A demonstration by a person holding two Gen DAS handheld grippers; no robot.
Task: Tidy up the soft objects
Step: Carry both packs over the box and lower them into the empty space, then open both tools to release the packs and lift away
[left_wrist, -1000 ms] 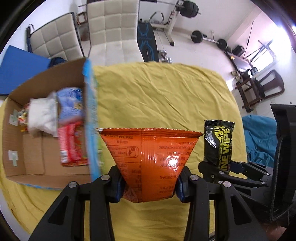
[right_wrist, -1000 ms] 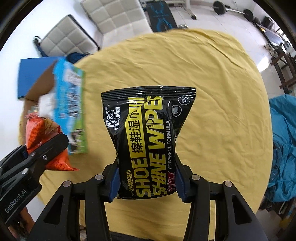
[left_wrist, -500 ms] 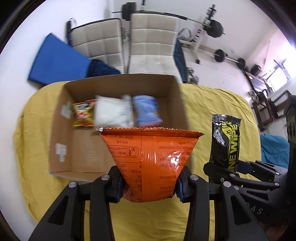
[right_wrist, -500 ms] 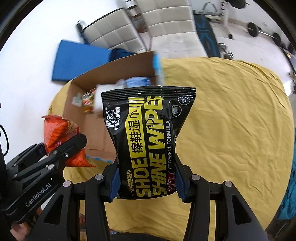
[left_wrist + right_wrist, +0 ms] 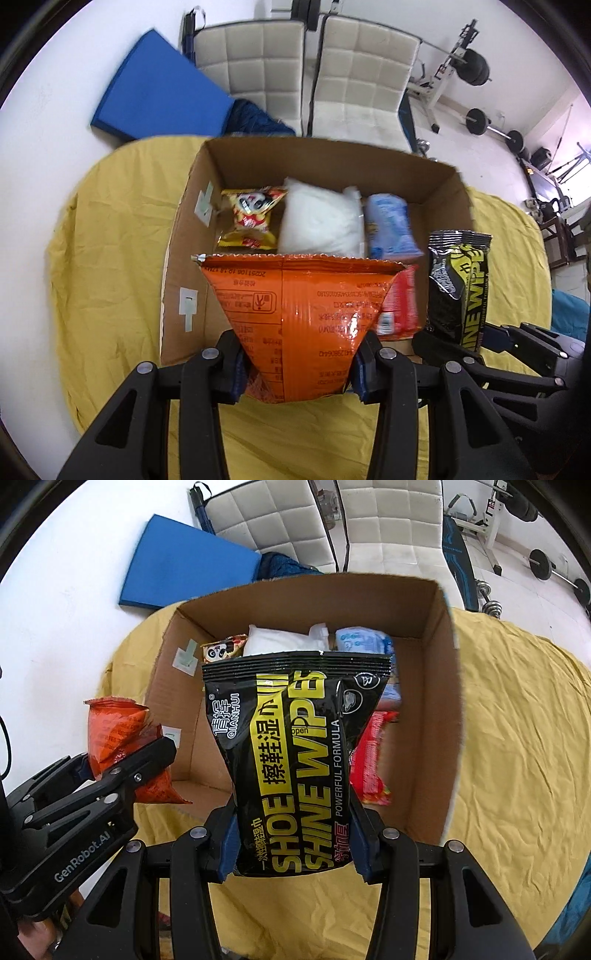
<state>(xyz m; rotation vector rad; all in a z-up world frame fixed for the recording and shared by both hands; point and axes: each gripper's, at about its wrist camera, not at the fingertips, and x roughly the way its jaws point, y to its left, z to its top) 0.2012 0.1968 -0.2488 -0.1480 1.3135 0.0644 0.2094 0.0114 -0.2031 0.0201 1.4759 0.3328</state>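
Left hand-held gripper (image 5: pixel 298 363) clamped on orange snack bag (image 5: pixel 301 310), right hand-held gripper (image 5: pixel 295 843) clamped on black wipes pack (image 5: pixel 295 760); both raised above the near edge of the cardboard box (image 5: pixel 332 166).

Left gripper (image 5: pixel 299 369) level and pointed forward, black fingers (image 5: pixel 229 363) with blue pads clamped hard on the orange snack bag (image 5: pixel 299 317), held upright. Right gripper (image 5: pixel 295 843) alongside at the same height, fingers (image 5: pixel 221 845) pinched on the lower end of the black shoe wipes pack (image 5: pixel 295 760), also upright. Both grippers close together, near parallel, left one visible at the right camera's lower left edge.
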